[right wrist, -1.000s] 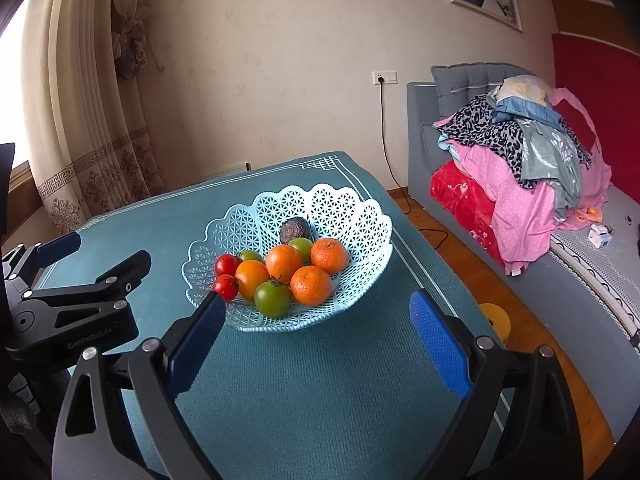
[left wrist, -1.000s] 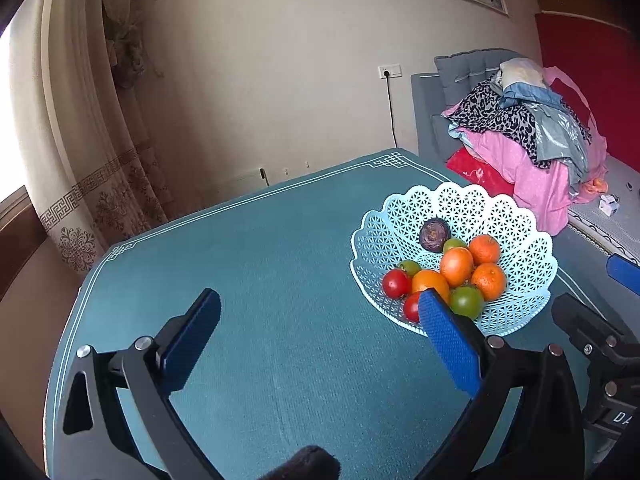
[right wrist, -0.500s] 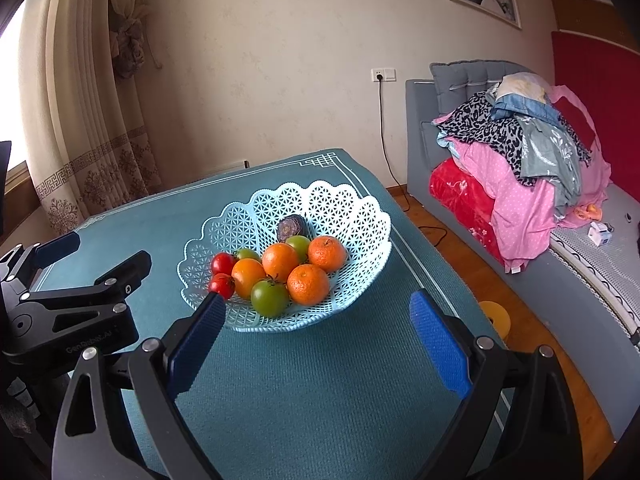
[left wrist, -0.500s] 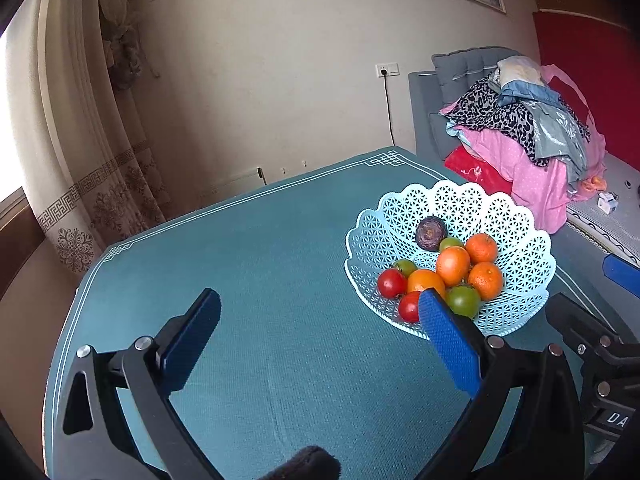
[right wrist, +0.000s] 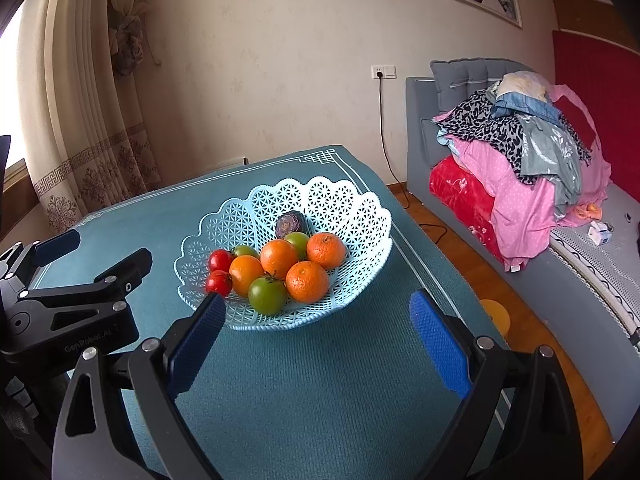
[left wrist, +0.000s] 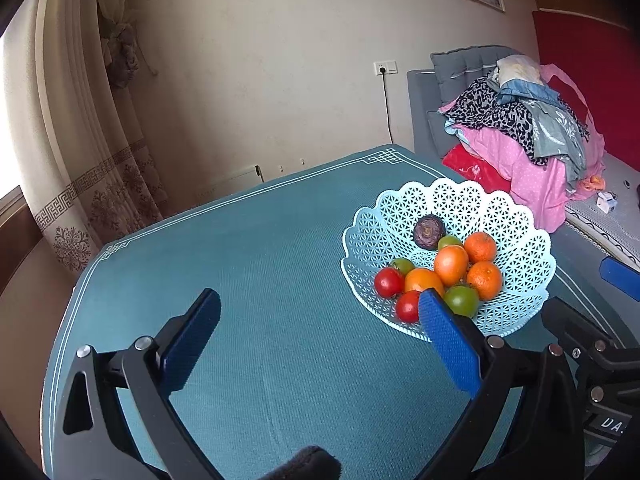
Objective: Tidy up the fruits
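A light blue lattice basket [left wrist: 516,216] [right wrist: 352,208] stands on the teal table and holds several oranges [right wrist: 307,282], red tomatoes [right wrist: 219,260], green tomatoes [right wrist: 267,296] and one dark purple fruit [right wrist: 289,225]. My left gripper [left wrist: 316,320] is open and empty, above the table to the left of the basket; its right finger overlaps the basket's near rim in view. My right gripper [right wrist: 316,320] is open and empty, just in front of the basket. The left gripper also shows at the left of the right wrist view [right wrist: 72,280].
The teal table cloth [left wrist: 260,260] has a white border; its right edge [right wrist: 436,280] drops to a wooden floor. A grey sofa with piled clothes [right wrist: 520,152] stands to the right. A curtain [left wrist: 80,140] hangs at the left, and a wall stands behind.
Both views have shifted slightly: the basket sits a little more to the left and closer in each. Both grippers stay open and empty.
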